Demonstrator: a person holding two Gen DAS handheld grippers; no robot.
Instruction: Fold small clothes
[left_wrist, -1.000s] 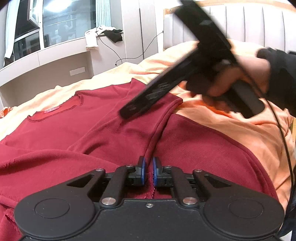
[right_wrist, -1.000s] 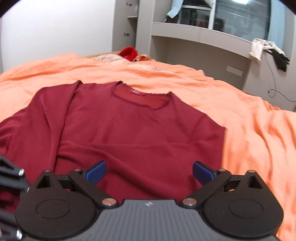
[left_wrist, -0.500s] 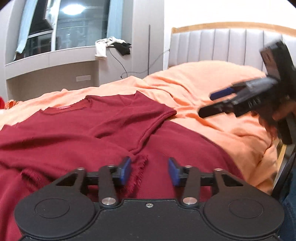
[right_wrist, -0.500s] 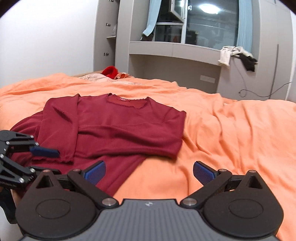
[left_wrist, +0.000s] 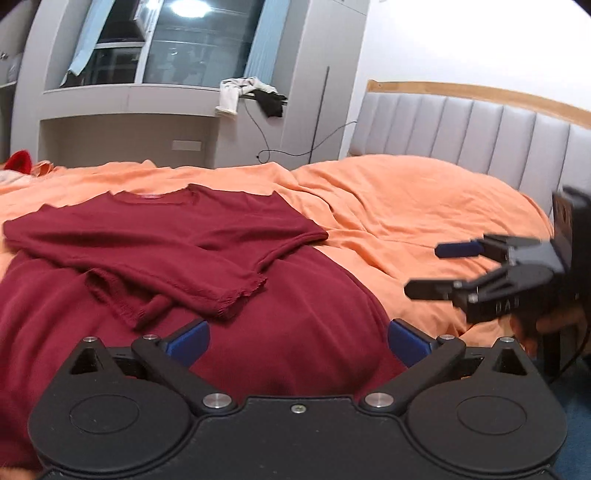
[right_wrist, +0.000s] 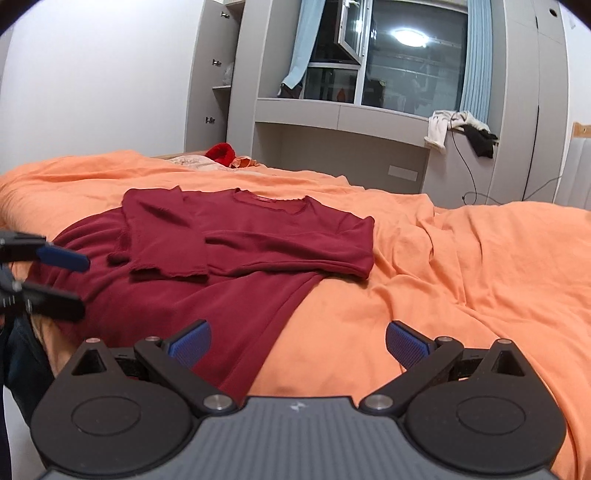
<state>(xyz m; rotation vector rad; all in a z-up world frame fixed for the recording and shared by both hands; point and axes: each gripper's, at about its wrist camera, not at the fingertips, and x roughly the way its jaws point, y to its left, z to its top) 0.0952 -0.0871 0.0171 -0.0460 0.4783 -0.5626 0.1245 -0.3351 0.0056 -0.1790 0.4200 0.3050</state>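
A dark red long-sleeved sweater (left_wrist: 229, 317) lies flat on the orange bedspread (left_wrist: 406, 214), both sleeves folded in across its chest. It also shows in the right wrist view (right_wrist: 258, 243). My left gripper (left_wrist: 297, 338) is open and empty, just above the sweater's near hem. My right gripper (right_wrist: 297, 339) is open and empty, over the hem's right corner and the bedspread (right_wrist: 461, 258). The right gripper also shows at the right of the left wrist view (left_wrist: 436, 267). The left gripper shows at the left edge of the right wrist view (right_wrist: 70, 280).
A grey padded headboard (left_wrist: 480, 136) stands at the right. A grey window desk unit (right_wrist: 340, 133) with clothes (right_wrist: 461, 129) draped on its ledge lies beyond the bed. A red item (right_wrist: 221, 153) and pale cloth lie at the bed's far edge.
My left gripper has let go of the sleeve cuff, opened wide and drawn back toward the hem. My right gripper has pulled back off the sweater to the right, still open.
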